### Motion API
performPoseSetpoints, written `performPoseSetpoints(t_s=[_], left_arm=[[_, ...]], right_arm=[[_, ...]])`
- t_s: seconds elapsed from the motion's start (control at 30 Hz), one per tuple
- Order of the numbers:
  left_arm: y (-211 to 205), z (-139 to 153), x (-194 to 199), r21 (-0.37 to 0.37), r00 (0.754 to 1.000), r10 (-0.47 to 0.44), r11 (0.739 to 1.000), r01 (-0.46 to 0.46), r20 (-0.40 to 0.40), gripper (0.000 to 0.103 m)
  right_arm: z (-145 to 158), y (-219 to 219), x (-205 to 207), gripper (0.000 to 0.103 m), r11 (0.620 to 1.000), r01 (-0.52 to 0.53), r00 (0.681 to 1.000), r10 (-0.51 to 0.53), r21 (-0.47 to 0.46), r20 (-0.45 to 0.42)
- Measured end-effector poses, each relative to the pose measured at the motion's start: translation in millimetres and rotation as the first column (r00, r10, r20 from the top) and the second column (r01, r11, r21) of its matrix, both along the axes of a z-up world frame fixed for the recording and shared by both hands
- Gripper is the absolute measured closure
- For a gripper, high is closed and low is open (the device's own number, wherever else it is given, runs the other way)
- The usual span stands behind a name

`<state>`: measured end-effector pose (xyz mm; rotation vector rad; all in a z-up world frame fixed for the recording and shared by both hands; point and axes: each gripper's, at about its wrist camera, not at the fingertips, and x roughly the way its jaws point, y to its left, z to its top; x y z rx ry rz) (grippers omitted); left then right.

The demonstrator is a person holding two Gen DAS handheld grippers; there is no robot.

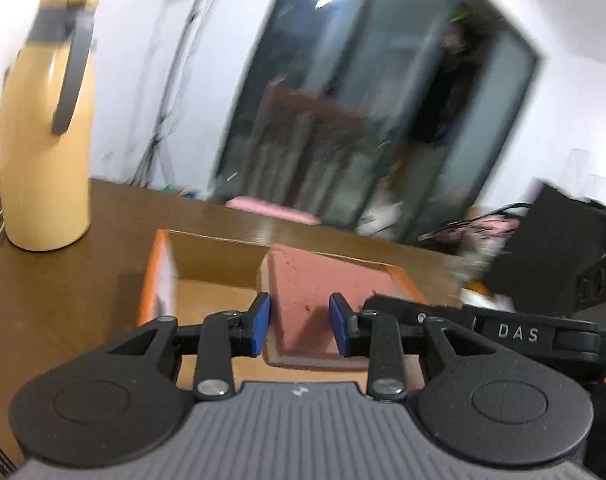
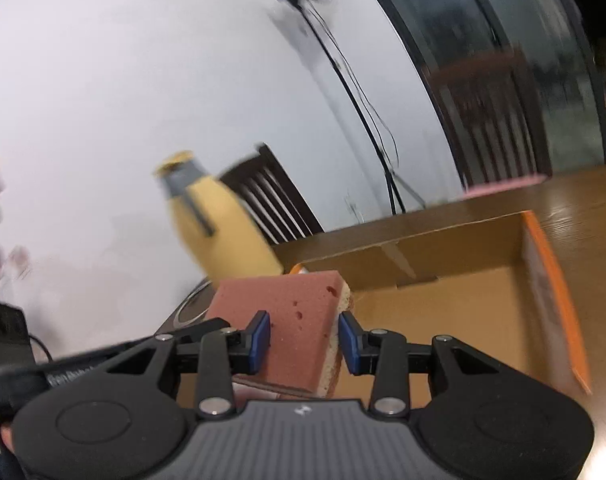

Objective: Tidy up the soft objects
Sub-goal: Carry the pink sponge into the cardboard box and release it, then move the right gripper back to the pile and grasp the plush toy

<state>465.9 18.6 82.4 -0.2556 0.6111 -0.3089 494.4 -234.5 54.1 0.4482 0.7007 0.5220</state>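
Fingers (image 1: pixel 259 322) of both grippers (left (image 1: pixel 299 324), right (image 2: pixel 304 336)) are pinching a sponge (image 1: pixel 311 292) betw. them, holding it over the cardboard box (image 2: pixel 443 304) on the tabletop (image 1: pixel 63 280). Lower level w/ both hands before letting go.

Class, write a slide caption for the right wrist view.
Right tongs carry a red sponge over an open cardboard box.

Your left gripper (image 1: pixel 299 325) and right gripper (image 2: pixel 304 338) match: matte black linkage arms, silver pivot screws, blue rectangular finger pads (image 1: pixel 260 323), round black side housings and a ribbed grey centre plate carrying a small white logo. White "DAS" lettering marks one arm.
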Motion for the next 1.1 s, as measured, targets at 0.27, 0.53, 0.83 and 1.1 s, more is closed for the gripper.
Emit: performPoseSetpoints(t_s=[0.27, 0.53, 0.83, 1.1], left_arm=[[8.5, -60.1, 116.2, 0.144, 0.981, 0.069, 0.989, -0.043, -0.18, 0.069], [24.6, -27.4, 86.3, 0.192, 0.995, 0.072, 0.98, -0.057, -0.07, 0.053], [47.6, 46.7, -10.1, 0.222, 0.99, 0.118, 0.966, -0.132, 0.073, 0.033], [40.3, 83.8, -114.9, 0.245, 0.971, 0.128, 0.953, -0.176, 0.201, 0.018]], right_arm=[[-85.9, 32.4, 151.2, 0.066, 0.991, 0.114, 0.928, -0.083, 0.065, -0.363], [-72.1, 42.8, 139.6, 0.066, 0.997, 0.073, 0.953, -0.065, 0.016, -0.295], [49.9, -31.8, 37.9, 0.047, 0.983, 0.102, 0.993, -0.109, -0.154, -0.038], [116.8, -121.5, -84.4, 0.017, 0.928, 0.328, 0.938, -0.298, -0.175, 0.178]])
